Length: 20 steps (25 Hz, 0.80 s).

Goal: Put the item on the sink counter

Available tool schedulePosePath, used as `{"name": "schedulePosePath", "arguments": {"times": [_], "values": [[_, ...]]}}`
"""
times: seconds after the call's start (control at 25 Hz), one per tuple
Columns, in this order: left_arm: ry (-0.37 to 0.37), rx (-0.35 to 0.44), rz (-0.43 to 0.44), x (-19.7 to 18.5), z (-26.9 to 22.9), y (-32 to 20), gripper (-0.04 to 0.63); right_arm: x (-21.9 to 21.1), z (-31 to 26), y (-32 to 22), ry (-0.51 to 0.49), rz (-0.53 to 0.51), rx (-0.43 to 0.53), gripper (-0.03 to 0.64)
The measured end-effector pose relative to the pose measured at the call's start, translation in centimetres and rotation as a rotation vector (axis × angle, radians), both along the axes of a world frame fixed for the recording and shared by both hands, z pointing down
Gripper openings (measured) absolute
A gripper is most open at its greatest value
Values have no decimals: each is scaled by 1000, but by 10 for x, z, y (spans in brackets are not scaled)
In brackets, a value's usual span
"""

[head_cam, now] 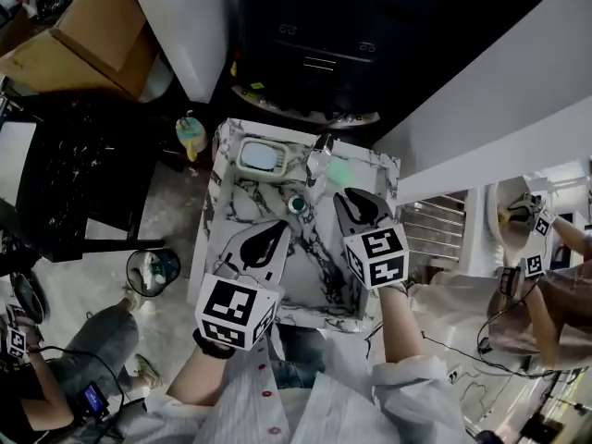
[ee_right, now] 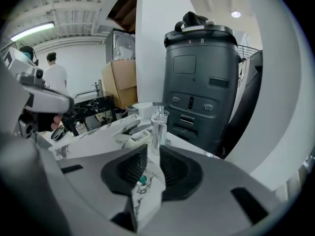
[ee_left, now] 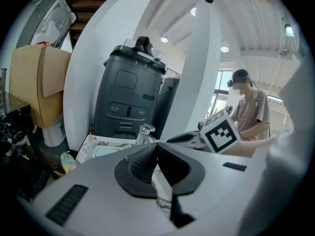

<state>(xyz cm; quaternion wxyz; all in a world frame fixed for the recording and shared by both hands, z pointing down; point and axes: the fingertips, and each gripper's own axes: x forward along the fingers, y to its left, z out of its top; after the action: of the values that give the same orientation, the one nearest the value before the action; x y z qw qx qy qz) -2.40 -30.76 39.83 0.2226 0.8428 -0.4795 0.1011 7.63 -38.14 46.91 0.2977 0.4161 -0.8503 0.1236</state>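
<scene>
Both grippers hovered over the basin point(head_cam: 305, 280): left gripper point(head_cam: 277, 231) with jaws together and empty, right gripper point(head_cam: 347, 200) with jaws slightly apart, nothing between. Probable item, a cream dish point(head_cam: 262, 157), lay on the counter point(head_cam: 225, 206) at far left, beside the faucet point(head_cam: 319, 160), long axis left-right, nearer the left gripper.

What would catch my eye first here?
The left gripper and the right gripper, each carrying a black-and-white marker cube, hover over a marble-patterned sink counter. A small teal item sits on it near their tips. Behind the counter looms a big dark machine.
</scene>
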Motion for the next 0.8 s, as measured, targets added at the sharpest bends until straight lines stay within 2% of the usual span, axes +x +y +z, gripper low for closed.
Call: {"name": "schedulePosePath", "arguments": {"times": [0.44,0.56,0.8], "values": [[-23,-55,-23,-13,21,-15,15,1,74,-40,210,-183,-99,277],[-26,-66,-35,-19,26,-18,15,4,88,-52,255,-199,-106,290],[-29,-76,-49,-26,31,-23,15,12,111,-69,300,-164,-154,290]]}}
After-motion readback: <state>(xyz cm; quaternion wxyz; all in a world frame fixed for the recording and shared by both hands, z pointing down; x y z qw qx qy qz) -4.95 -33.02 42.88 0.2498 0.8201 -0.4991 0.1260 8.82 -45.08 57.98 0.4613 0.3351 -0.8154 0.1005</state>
